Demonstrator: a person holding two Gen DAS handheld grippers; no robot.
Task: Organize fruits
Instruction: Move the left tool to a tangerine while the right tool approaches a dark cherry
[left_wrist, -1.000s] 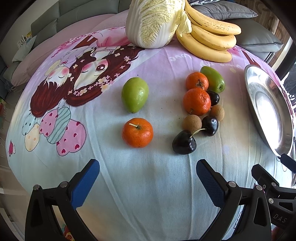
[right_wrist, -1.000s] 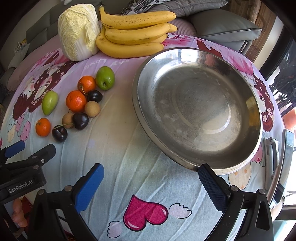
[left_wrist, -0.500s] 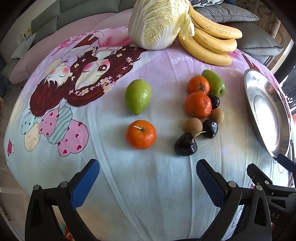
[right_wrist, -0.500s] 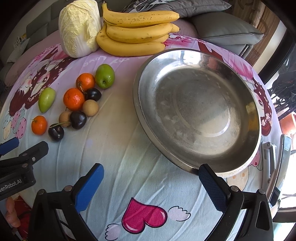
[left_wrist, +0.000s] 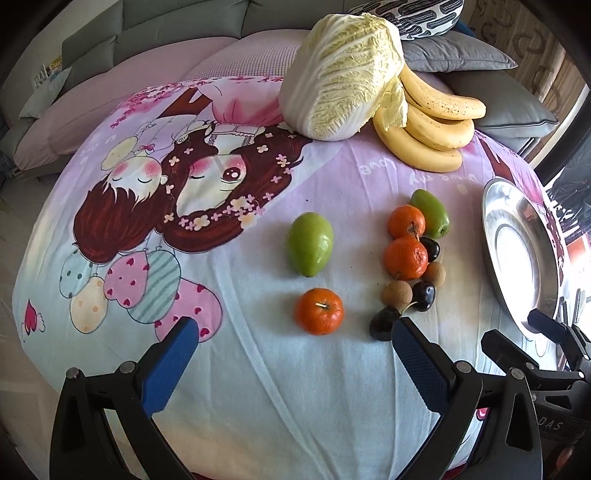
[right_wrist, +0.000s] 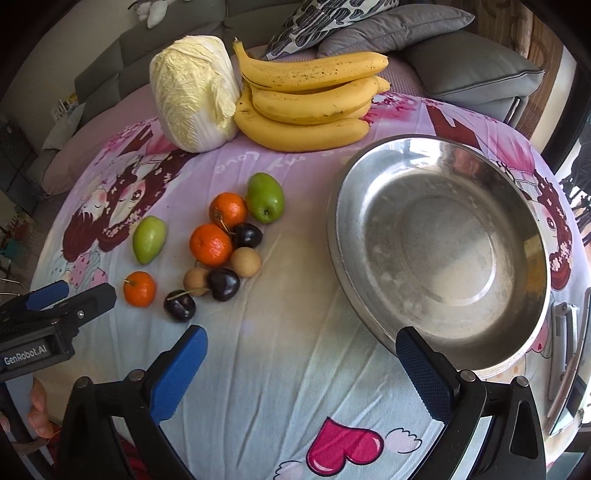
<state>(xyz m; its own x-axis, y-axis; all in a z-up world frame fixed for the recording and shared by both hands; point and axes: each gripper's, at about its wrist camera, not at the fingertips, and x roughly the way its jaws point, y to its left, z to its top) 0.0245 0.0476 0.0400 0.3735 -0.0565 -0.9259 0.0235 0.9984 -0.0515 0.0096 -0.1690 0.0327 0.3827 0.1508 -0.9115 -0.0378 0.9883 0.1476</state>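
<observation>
Small fruits lie on a cartoon-print cloth: a lone orange (left_wrist: 319, 311), a green fruit (left_wrist: 310, 243) behind it, and a cluster to the right with two oranges (left_wrist: 405, 257), a second green fruit (left_wrist: 430, 213), dark plums (left_wrist: 384, 322) and brown longans (left_wrist: 397, 292). The same cluster (right_wrist: 211, 245) shows in the right wrist view, left of an empty steel bowl (right_wrist: 439, 247). My left gripper (left_wrist: 291, 360) is open, just short of the lone orange. My right gripper (right_wrist: 301, 363) is open above bare cloth, its right finger near the bowl's front rim.
A napa cabbage (right_wrist: 194, 92) and a bunch of bananas (right_wrist: 306, 99) lie at the far edge of the cloth. Grey cushions (right_wrist: 469, 70) and a sofa sit behind. A metal tool (right_wrist: 561, 347) lies right of the bowl. A hand (right_wrist: 37, 413) holds the left gripper.
Both views have pulled back and tilted up a little: the fruits sit lower and nearer the fingertips, and more of the cabbage and sofa shows. Both grippers stay open. No fruit has moved.
</observation>
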